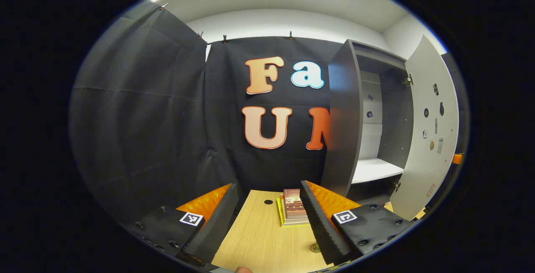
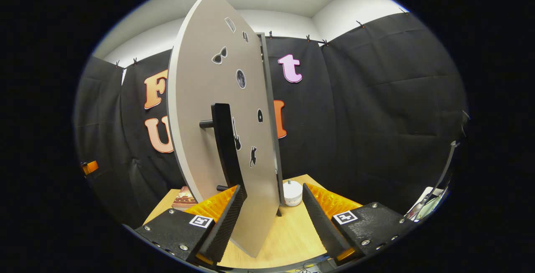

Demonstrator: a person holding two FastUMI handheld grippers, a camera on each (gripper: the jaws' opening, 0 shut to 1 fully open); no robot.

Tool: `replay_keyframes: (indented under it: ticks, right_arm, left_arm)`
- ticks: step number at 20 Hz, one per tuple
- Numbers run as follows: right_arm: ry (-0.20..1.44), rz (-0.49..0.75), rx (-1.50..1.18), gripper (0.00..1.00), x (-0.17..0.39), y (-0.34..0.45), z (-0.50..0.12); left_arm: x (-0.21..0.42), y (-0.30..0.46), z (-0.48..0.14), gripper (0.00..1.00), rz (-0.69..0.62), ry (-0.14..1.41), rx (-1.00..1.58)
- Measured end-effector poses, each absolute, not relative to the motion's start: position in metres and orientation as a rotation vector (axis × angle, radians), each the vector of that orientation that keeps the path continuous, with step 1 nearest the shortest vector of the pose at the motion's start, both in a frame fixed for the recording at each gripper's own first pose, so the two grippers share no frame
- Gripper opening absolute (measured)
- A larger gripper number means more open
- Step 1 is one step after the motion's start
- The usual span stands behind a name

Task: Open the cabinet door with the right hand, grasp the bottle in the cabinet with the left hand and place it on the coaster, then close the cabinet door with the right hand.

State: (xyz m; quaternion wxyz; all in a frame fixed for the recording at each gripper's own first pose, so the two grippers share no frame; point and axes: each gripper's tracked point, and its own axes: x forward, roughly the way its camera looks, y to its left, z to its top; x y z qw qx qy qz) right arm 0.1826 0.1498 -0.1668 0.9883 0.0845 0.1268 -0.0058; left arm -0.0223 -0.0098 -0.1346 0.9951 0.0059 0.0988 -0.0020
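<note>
In the left gripper view, your left gripper (image 1: 267, 218) is spread over the bench (image 1: 259, 239), one stack of books (image 1: 292, 210) ahead, beside one cabinet (image 1: 347, 122) whose door (image 1: 430, 131) stands open. In the right gripper view, your right gripper (image 2: 271, 218) is spread astride that door's edge beside its one handle (image 2: 225, 143).

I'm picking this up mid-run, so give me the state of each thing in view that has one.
cabinet door: swung wide open.
cabinet: open, visible shelf bare, no bottle seen.
door handle: ungripped, beside the right tongs' finger.
left tongs: open, holding nothing.
right tongs: open, door edge between the fingers.
books: stacked flat on the table.
</note>
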Motion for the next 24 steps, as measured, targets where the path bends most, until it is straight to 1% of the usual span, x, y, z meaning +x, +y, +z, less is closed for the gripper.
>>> replay_keyframes:
  ticks: [5,6,7,9,10,11,12,13,14,19,24]
  right_arm:
    - [0.259,0.026,0.205,0.89,0.191,0.179,-0.166]
    - [0.258,0.037,0.21,0.99,0.194,0.186,-0.166]
    - [0.259,0.053,0.214,0.91,0.197,0.194,-0.167]
    - [0.264,0.088,0.229,0.93,0.202,0.213,-0.167]
    - [0.263,0.108,0.236,0.94,0.206,0.219,-0.166]
    - [0.259,0.126,0.242,1.0,0.212,0.228,-0.166]
    - [0.257,0.141,0.241,0.94,0.216,0.237,-0.168]
    - [0.257,0.149,0.238,1.0,0.223,0.244,-0.169]
    - [0.258,0.158,0.237,0.94,0.228,0.249,-0.171]
    - [0.261,0.197,0.235,0.94,0.246,0.27,-0.172]
    - [0.264,0.202,0.23,0.94,0.261,0.284,-0.175]
  left_arm:
    - [-0.018,0.01,-0.127,0.96,0.003,0.182,0.005]
    - [-0.016,0.014,-0.126,0.97,0.006,0.179,0.003]
    - [-0.015,0.019,-0.126,0.97,0.01,0.177,0.001]
    - [-0.014,0.028,-0.126,0.97,0.019,0.178,-0.003]
    - [-0.014,0.032,-0.126,0.97,0.023,0.177,-0.004]
    - [-0.013,0.037,-0.126,0.97,0.029,0.176,-0.004]
    - [-0.012,0.042,-0.127,0.97,0.034,0.176,-0.002]
    - [-0.009,0.046,-0.128,0.97,0.041,0.175,0.0]
    - [-0.006,0.051,-0.129,0.97,0.046,0.175,0.002]
    - [0.004,0.07,-0.127,0.97,0.069,0.17,0.0]
    - [0.014,0.081,-0.125,0.96,0.079,0.169,0.008]
